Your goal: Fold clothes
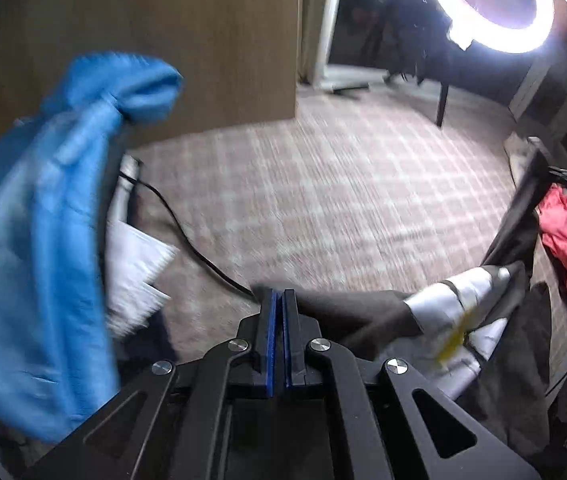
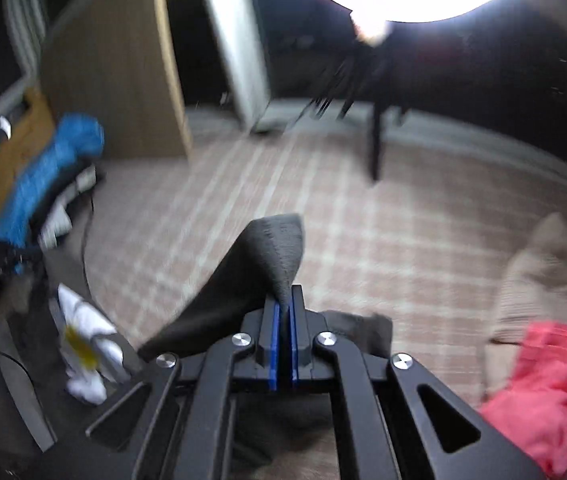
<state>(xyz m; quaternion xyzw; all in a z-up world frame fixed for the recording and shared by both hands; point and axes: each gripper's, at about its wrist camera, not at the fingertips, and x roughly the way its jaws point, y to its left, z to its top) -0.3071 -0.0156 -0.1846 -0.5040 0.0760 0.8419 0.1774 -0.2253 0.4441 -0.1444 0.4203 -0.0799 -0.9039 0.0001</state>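
Both the left gripper and the right gripper are clamped tight on the dark garment, stretched above the carpet. Probably spreading it; next needs a flat surface.

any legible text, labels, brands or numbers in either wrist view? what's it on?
None readable.
Dark garment: white and yellow print, a blurred graphic, no letters made out.
Cardboard box: no marking legible.
Left gripper, right gripper: no labels visible.
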